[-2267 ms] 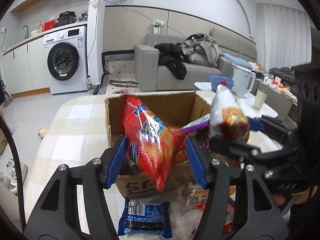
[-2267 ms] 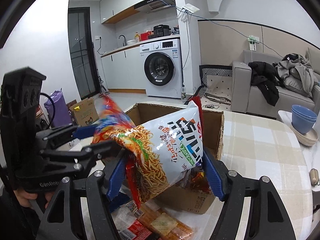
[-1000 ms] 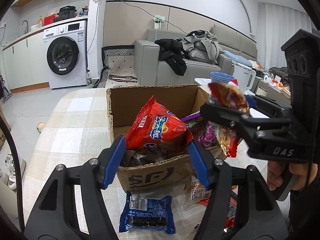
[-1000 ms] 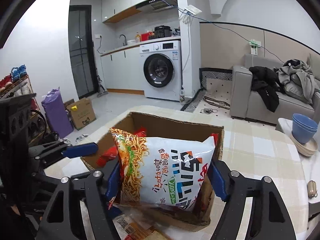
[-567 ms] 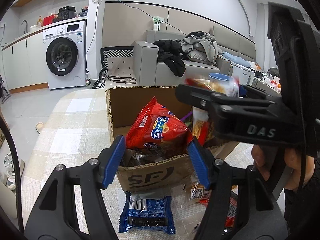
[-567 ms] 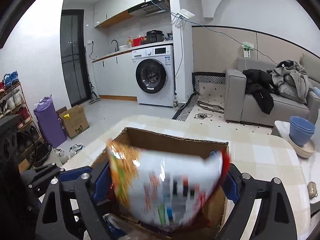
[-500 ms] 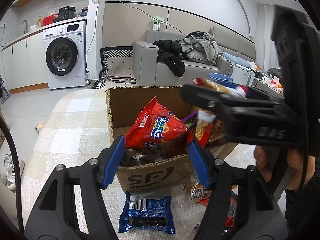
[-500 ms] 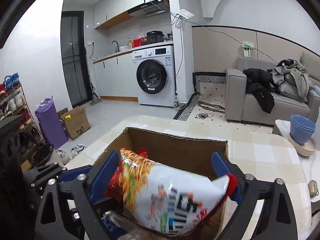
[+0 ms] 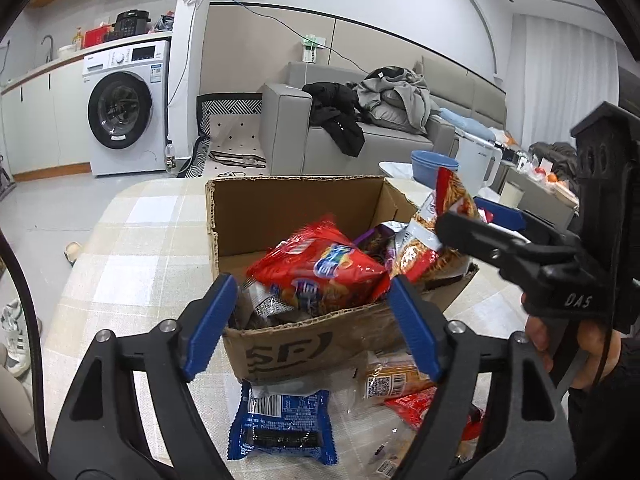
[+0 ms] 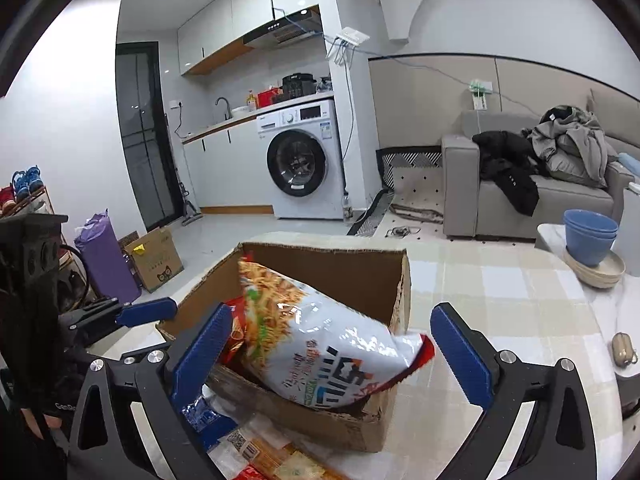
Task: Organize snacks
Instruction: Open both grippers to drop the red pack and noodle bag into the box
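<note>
An open cardboard box [image 9: 304, 352] stands on the checked table. A red snack bag [image 9: 320, 276] lies on top of the packets inside it. It sits between the blue pads of my left gripper [image 9: 312, 324], whose jaws are opening and do not press on it. A white noodle-snack bag [image 10: 320, 344] leans in the box [image 10: 328, 416], with one corner over the rim. My right gripper [image 10: 330, 354] straddles it with jaws still opening, both pads apart from the bag. In the left wrist view the right gripper [image 9: 460, 216] is at the box's right side.
In front of the box on the checked tablecloth [image 9: 132, 256] lie a blue packet [image 9: 282, 428], a barcoded packet [image 9: 400, 376] and a red packet [image 9: 416, 404]. A person's hand [image 9: 576, 344] holds the right gripper. Blue bowls [image 10: 590, 236] stand on a side table at right.
Both grippers have let go. The red bag has settled flatter in the box as the left jaws widened. The noodle bag has dropped into the box and the right gripper has drawn back.
</note>
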`<act>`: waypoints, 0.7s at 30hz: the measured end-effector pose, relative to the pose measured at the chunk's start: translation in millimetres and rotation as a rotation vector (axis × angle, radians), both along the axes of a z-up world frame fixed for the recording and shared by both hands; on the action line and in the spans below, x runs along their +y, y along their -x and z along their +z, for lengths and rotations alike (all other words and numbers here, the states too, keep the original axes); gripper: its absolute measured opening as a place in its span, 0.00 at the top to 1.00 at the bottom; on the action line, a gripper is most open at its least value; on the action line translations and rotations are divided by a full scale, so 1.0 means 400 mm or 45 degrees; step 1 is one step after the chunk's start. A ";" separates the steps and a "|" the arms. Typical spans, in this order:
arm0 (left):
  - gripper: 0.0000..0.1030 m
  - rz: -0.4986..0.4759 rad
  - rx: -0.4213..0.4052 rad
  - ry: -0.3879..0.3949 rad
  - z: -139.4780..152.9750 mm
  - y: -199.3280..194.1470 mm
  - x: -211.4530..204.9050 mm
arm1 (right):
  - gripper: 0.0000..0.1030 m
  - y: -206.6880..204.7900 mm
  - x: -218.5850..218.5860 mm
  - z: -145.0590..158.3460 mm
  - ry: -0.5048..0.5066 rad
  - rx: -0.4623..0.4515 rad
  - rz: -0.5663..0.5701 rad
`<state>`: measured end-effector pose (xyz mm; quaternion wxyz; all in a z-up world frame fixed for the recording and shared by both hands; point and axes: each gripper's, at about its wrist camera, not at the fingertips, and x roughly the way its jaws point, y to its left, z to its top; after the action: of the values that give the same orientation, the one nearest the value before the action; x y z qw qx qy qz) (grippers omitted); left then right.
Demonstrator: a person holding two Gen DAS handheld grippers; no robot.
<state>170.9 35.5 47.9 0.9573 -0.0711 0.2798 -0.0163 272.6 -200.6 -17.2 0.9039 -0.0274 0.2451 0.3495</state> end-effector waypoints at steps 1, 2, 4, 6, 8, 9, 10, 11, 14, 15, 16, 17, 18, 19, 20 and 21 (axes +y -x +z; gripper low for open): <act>0.25 0.001 0.002 -0.017 0.000 0.000 -0.005 | 0.04 -0.004 -0.002 -0.007 -0.008 0.008 0.009; 0.25 0.002 0.003 -0.035 0.001 0.002 -0.009 | 0.18 -0.005 -0.003 -0.012 -0.021 0.014 0.022; 0.25 0.003 -0.006 -0.042 0.005 0.009 -0.010 | 0.22 -0.004 -0.002 -0.021 -0.033 0.028 0.037; 0.25 0.021 -0.018 -0.043 0.012 0.019 -0.009 | 0.29 0.006 0.007 -0.019 -0.032 0.008 0.065; 0.24 0.037 -0.028 -0.037 0.018 0.027 0.000 | 0.31 0.018 0.022 -0.018 -0.012 -0.006 0.074; 0.24 0.041 -0.030 -0.030 0.019 0.029 0.004 | 0.32 0.020 0.030 -0.021 -0.006 -0.004 0.078; 0.24 0.046 -0.030 -0.024 0.019 0.039 0.005 | 0.32 0.022 0.038 -0.023 0.002 0.000 0.082; 0.24 0.055 -0.030 -0.021 0.018 0.043 0.009 | 0.32 0.025 0.049 -0.028 0.029 -0.009 0.080; 0.24 0.064 -0.015 -0.018 0.018 0.048 0.014 | 0.33 0.021 0.083 -0.041 0.099 -0.024 0.076; 0.24 0.065 -0.006 -0.021 0.015 0.049 0.015 | 0.33 0.019 0.096 -0.052 0.141 -0.022 0.077; 0.24 0.066 0.000 -0.025 0.014 0.048 0.019 | 0.34 0.017 0.111 -0.068 0.199 -0.019 0.064; 0.24 0.067 0.005 -0.030 0.011 0.049 0.019 | 0.33 0.019 0.116 -0.075 0.204 -0.027 0.054; 0.24 0.067 0.012 -0.035 0.008 0.051 0.019 | 0.33 0.018 0.116 -0.072 0.202 -0.017 0.050; 0.24 0.064 0.016 -0.037 0.006 0.054 0.019 | 0.33 0.017 0.117 -0.073 0.212 -0.011 0.045; 0.24 0.063 0.019 -0.038 0.003 0.055 0.019 | 0.29 0.020 0.117 -0.070 0.213 -0.021 0.040; 0.24 0.064 0.020 -0.040 0.003 0.058 0.019 | 0.21 0.025 0.114 -0.067 0.206 -0.028 0.047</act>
<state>147.8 43.2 49.1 0.9562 -0.0634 0.2856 0.0127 262.7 -155.0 -44.1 0.8947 -0.1088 0.2621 0.3450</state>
